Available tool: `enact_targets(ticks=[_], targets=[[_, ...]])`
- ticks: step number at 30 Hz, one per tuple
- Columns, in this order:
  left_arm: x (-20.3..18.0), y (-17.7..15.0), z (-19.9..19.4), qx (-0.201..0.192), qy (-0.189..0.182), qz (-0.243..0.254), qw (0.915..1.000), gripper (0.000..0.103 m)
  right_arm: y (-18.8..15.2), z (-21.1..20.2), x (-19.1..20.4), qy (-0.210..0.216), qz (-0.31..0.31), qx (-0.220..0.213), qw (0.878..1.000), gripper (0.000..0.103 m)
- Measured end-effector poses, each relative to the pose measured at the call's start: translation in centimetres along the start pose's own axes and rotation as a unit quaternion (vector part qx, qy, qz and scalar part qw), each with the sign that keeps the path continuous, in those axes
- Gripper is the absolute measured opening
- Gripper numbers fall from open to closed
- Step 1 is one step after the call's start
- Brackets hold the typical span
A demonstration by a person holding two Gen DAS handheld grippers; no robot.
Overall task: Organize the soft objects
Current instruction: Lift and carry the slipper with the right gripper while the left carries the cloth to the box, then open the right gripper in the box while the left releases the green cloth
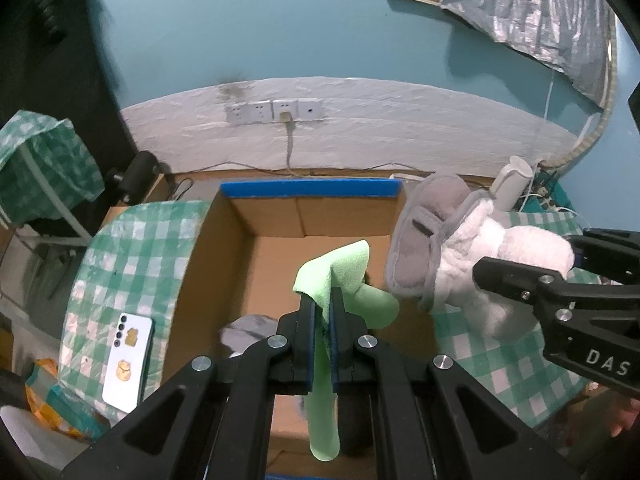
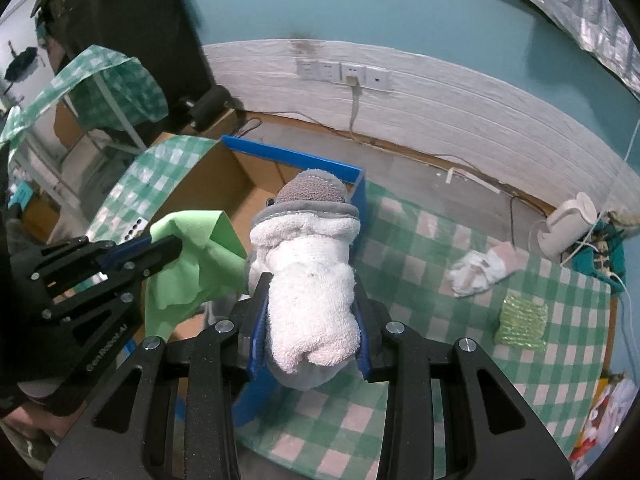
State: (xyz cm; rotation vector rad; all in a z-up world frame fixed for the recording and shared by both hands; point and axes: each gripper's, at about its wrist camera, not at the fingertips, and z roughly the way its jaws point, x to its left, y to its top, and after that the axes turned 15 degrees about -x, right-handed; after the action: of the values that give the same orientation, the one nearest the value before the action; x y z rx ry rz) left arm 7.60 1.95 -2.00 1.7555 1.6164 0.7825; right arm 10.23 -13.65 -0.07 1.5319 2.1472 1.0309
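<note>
The cardboard box [image 1: 280,264], open-topped with blue tape along its far rim, serves as the landmark on the counter [image 2: 460,292], which is covered with a green-and-white checked cloth. The left hand-held gripper [image 1: 322,308] hangs over the box's interior with its jaws nearly together, pinching a light green cloth [image 1: 340,272] that sticks up above the pads and trails down below them. The right hand-held gripper [image 2: 310,320] is at the box's right wall, its jaws at a narrow-to-middling gap, clamped on the white fleecy end of a plush slipper [image 2: 308,280]; the slipper's grey toe points toward the box's far right corner. In the left wrist view the letters "DAS" show in white on the right gripper's black body, and in the right wrist view a line of white lettering runs along the left gripper's side, too blurred to read with certainty. Inside the box, near its front left corner, a grey soft item [image 1: 250,330] lies partly hidden behind the left gripper. Left of the box a white phone [image 1: 128,360] lies face down with two gold stickers on its back. Right of the box, well apart, are a crumpled white cloth [image 2: 480,270] and a yellow-green bubbled pad [image 2: 522,322].
</note>
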Motion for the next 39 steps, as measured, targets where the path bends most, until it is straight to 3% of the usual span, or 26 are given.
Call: enact_targets(ticks=[15, 22, 24, 27, 39], targets=[[4.0, -1.1, 1.0, 0.022, 0.044, -0.02, 0.9986, 0.006, 0.3, 3.2, 3.8, 0.02, -0.022, 0.018, 0.999, 0.035], [5.0, -1.5, 2.1, 0.045, 0.066, -0.031, 0.9963, 0.012, 0.6, 3.3, 4.5, 0.039, -0.029, 0.0, 0.999, 0.043], [5.2, -1.5, 2.1, 0.048, 0.067, -0.037, 0.9959, 0.017, 0.6, 3.2, 4.8, 0.047, -0.032, -0.006, 0.998, 0.047], [5.4, -1.4, 2.1, 0.044, 0.071, -0.04, 0.9957, 0.023, 0.8, 2.9, 5.1, 0.041, -0.036, -0.018, 0.998, 0.06], [4.6, -1.0, 1.9, 0.034, 0.058, -0.042, 0.9969, 0.026, 0.6, 2.2, 2.9, 0.018, -0.018, -0.023, 0.999, 0.06]])
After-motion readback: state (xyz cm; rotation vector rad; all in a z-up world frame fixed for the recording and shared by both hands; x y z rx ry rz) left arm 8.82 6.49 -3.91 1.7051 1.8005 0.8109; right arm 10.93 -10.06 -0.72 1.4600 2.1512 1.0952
